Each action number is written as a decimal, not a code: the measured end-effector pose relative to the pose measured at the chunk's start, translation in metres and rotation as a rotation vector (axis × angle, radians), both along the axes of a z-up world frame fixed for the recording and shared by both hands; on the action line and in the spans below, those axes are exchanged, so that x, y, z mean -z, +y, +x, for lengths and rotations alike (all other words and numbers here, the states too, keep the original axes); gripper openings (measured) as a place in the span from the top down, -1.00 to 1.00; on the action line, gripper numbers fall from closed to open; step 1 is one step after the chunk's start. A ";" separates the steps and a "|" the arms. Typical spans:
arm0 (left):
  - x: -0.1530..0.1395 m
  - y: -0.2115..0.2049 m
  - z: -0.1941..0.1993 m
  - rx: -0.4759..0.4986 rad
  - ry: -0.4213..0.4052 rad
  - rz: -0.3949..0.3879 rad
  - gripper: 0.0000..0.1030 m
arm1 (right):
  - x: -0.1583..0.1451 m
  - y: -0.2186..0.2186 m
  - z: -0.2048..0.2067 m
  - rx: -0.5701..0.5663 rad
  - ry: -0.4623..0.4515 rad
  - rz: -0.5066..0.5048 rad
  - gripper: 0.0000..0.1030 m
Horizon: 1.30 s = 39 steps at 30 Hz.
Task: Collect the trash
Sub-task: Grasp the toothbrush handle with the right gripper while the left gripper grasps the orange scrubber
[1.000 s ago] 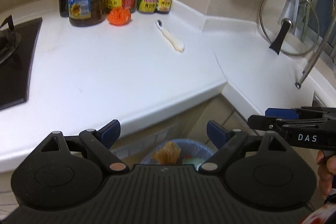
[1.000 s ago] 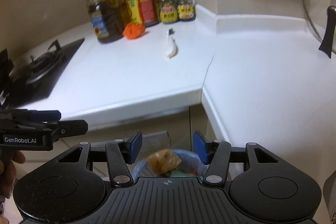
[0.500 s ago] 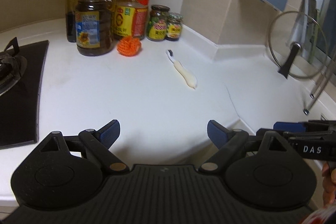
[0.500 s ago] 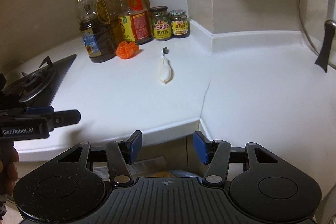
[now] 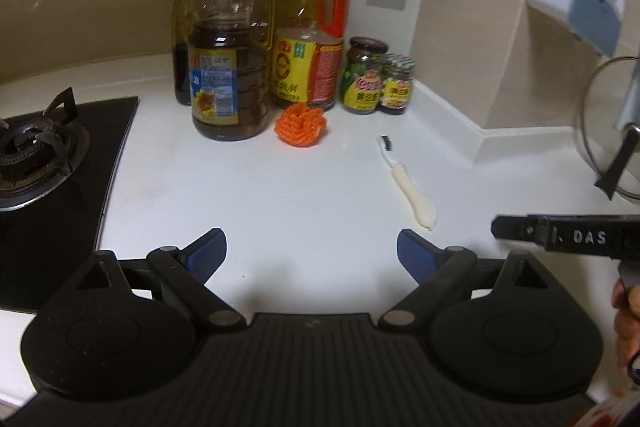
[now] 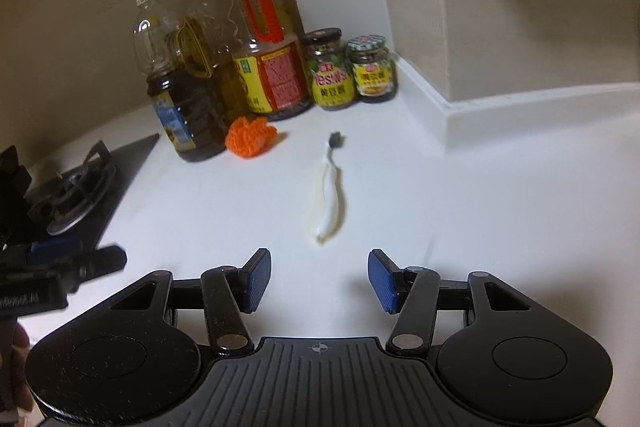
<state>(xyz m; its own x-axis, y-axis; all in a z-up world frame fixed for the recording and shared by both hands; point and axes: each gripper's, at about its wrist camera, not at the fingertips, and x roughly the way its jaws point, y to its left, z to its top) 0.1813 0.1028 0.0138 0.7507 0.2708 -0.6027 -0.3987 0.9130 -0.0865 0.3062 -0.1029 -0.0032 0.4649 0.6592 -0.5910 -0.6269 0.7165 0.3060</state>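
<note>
two empty grippers over the counter, one brush ahead

two grippers hang above the white counter, neither grasping anything. read from left to right: the stove burner sits at the far left; the left gripper hovers with its jaws spread wide and bare counter between them; the orange scrubber rests against the oil bottles; the small brush lies loose on the counter, well clear of the jars. its long axis runs away from the onlooker, dark bristle head toward the wall, pale handle end nearest the tools. that handle end falls almost on the centre line of the right gripper, whose jaws stand partly apart and empty. judged from this, the right gripper is nearer and better aligned, and its jaws would straddle the handle crosswise.
</note>
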 end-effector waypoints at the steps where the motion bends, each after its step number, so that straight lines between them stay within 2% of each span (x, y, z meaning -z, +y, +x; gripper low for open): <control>1: 0.001 0.002 0.004 -0.005 0.007 -0.001 -0.77 | 0.001 0.006 0.007 -0.005 -0.001 -0.003 -0.05; 10: 0.013 0.038 0.059 0.037 0.045 0.006 -0.78 | 0.015 0.055 0.047 0.019 -0.040 -0.020 -0.05; 13: 0.015 0.052 0.077 0.063 0.048 0.015 -0.78 | 0.026 0.075 0.062 0.034 -0.044 -0.055 -0.04; 15: 0.018 0.062 0.088 0.087 0.046 0.013 -0.78 | 0.032 0.086 0.070 0.035 -0.053 -0.070 0.11; 19: 0.026 0.077 0.107 0.114 0.053 0.025 -0.78 | 0.044 0.103 0.083 0.040 -0.064 -0.113 0.23; 25: 0.037 0.091 0.128 0.147 0.060 0.039 -0.78 | 0.051 0.114 0.089 0.043 -0.078 -0.149 0.34; 29: 0.041 0.094 0.141 0.165 0.063 0.037 -0.78 | 0.055 0.118 0.087 0.034 -0.093 -0.175 0.51; 36: 0.047 0.091 0.156 0.192 0.072 0.051 -0.78 | 0.057 0.122 0.082 0.028 -0.130 -0.202 0.59; 39: 0.048 0.089 0.163 0.204 0.077 0.062 -0.78 | 0.057 0.120 0.083 0.032 -0.120 -0.189 0.60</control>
<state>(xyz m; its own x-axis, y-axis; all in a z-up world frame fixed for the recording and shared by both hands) 0.3446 0.1915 -0.0345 0.7463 0.1564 -0.6469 -0.2085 0.9780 -0.0042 0.3893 0.0169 -0.0599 0.5579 0.5263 -0.6417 -0.6270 0.7738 0.0895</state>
